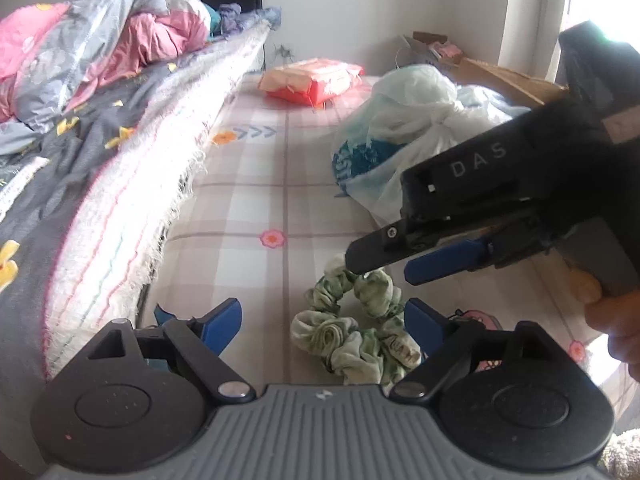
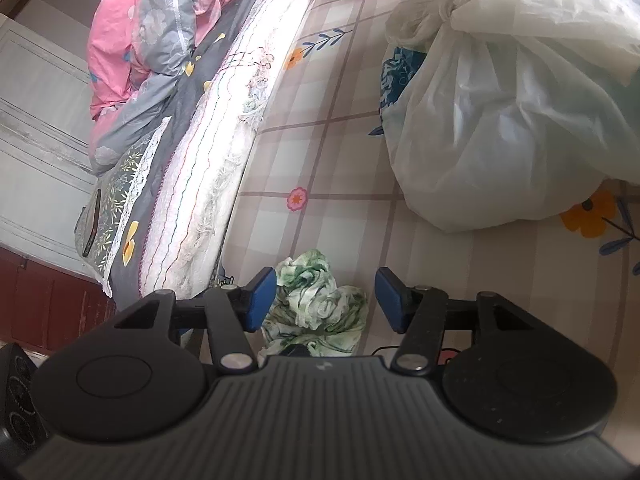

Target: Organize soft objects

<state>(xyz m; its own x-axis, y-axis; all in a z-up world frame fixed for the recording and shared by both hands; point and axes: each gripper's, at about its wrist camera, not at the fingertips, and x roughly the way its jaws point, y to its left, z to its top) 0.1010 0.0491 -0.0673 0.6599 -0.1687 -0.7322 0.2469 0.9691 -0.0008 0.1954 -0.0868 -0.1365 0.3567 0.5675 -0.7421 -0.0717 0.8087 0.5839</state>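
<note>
The green-and-white scrunchie (image 1: 356,328) is lying on the checked bed sheet (image 1: 256,208), and I am taking it as the landmark for everything here. Nearest to the left camera, the left gripper (image 1: 322,322) is standing with its fingers wide apart; one blue pad (image 1: 420,320) is touching or just beside the scrunchie's near-right edge, the other pad is well to the left of it, and nothing is being held. Just behind the scrunchie the right gripper (image 1: 380,270) is reaching in from the right; in its own view its fingers (image 2: 262,300) are standing partly open on both sides of the gathered cloth (image 2: 320,300), the left pad touching or almost touching, the right pad apart, so it is not gripping. I am judging that the scrunchie is lying free on the sheet, with both tools around it. To do this step well, one gripper should be closing on a thick fold of the ring, not on a thin edge, because the cloth is springing and slipping easily; the other should be staying clear so the pads are not meeting each other. Farther behind the scrunchie a white plastic bag (image 1: 404,120) is sitting, to the left the folded blankets (image 1: 132,184) are rising, and farthest away an orange packet (image 1: 312,82) is lying.
</note>
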